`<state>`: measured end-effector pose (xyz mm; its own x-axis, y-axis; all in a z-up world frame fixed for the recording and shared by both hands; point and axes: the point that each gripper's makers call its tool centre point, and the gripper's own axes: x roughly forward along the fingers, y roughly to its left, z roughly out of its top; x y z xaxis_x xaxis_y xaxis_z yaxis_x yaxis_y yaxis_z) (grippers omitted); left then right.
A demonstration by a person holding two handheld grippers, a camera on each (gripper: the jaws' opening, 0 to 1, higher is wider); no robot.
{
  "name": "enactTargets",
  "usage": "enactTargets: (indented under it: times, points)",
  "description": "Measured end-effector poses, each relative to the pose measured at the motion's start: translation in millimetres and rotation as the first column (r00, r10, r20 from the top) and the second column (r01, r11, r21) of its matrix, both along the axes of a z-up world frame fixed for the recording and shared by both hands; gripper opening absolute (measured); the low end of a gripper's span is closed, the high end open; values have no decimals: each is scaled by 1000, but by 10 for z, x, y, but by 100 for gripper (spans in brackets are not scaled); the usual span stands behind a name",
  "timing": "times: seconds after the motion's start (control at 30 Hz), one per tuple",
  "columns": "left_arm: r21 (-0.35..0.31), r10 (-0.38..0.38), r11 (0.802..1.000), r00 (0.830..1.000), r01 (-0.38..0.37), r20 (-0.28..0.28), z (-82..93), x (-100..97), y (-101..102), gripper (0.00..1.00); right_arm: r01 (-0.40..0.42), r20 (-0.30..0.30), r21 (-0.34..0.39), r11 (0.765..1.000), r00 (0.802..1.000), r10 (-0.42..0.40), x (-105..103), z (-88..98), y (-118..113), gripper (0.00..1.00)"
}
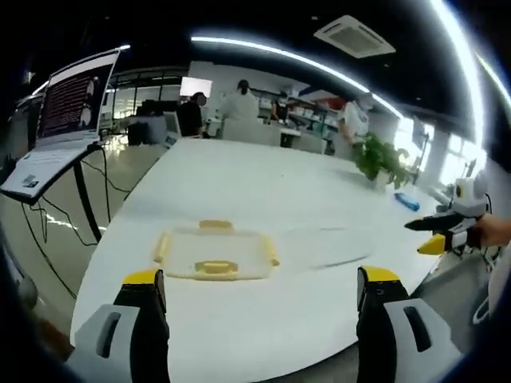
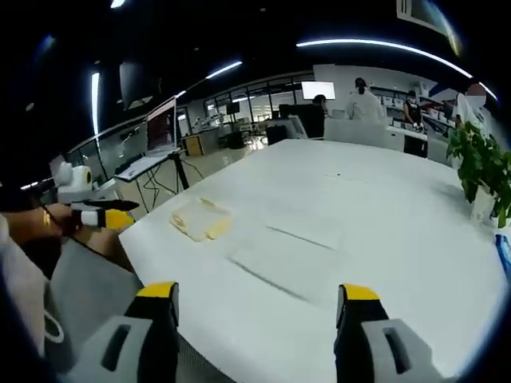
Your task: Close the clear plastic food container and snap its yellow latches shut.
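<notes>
A large white rectangular table [image 1: 263, 183] spreads across both views, its near edge just beyond each pair of jaws. Beyond its far end stand several people in light clothing [image 1: 239, 102] among desks and shelving, under long curved ceiling light strips [image 1: 279, 54]. To the left of the table in the left gripper view, an open laptop with a lit screen [image 1: 60, 120] sits on a thin-legged stand; the right gripper view shows it at the table's far left. A leafy green potted plant [image 1: 382, 159] stands near the table's right edge, and a small blue object [image 1: 406, 201] lies on the table just nearer than it; what it is I cannot tell. The clear plastic food container with yellow latches [image 1: 215, 254] lies flat on the table close to the near left corner, with yellow tabs on its far, near and side edges; the right gripper view shows it small and pale [image 2: 202, 218] near the table's left edge. The left gripper [image 1: 259, 291] hovers off the near edge with its yellow-tipped grey jaws wide apart and nothing between them, the container ahead of it and apart. The right gripper [image 2: 259, 299] likewise has its jaws spread wide and empty, well right of the container.
</notes>
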<state>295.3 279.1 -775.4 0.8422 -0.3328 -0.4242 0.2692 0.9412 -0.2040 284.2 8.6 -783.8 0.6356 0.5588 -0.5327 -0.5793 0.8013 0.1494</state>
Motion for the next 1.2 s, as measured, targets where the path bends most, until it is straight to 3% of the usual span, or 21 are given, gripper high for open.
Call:
enactTargets:
  times: [0.1,0.2,0.23,0.37,0.53,0.63,0.77,0.87,0.97,1.2]
  points:
    - [22,-15,1000,1000,15,0,-16,33,67,95,-36,4,-1,999,999,36,47,25,85,81]
    - [68,-46,997,999,47,-12,-57,83,152,88,-55,-36,100,993,998,59,98,122,259,81]
    - [72,-51,996,999,52,-14,-62,102,170,89,-58,-33,100,993,998,62,115,132,268,81]
    - [74,-80,994,996,82,-29,-75,176,242,90,-98,-14,72,993,995,99,228,159,383,81]
    - [91,-142,985,989,146,-51,-65,219,276,82,-181,5,7,983,983,181,351,141,518,80]
    - [118,-170,977,983,178,-70,-90,253,310,83,-218,8,-18,976,976,218,402,146,588,78]
    - [157,-223,959,970,237,-101,-154,304,347,84,-262,5,-43,964,965,263,491,142,679,78]
    - [112,-262,955,958,274,-115,-180,341,305,84,-326,-11,-77,942,945,326,527,120,783,78]
    - [114,-284,947,950,299,-130,-226,378,298,84,-362,-9,-81,929,932,362,575,144,909,78]
    - [168,-360,904,911,394,-201,-359,506,356,84,-447,-13,-109,888,894,448,697,112,1243,78]
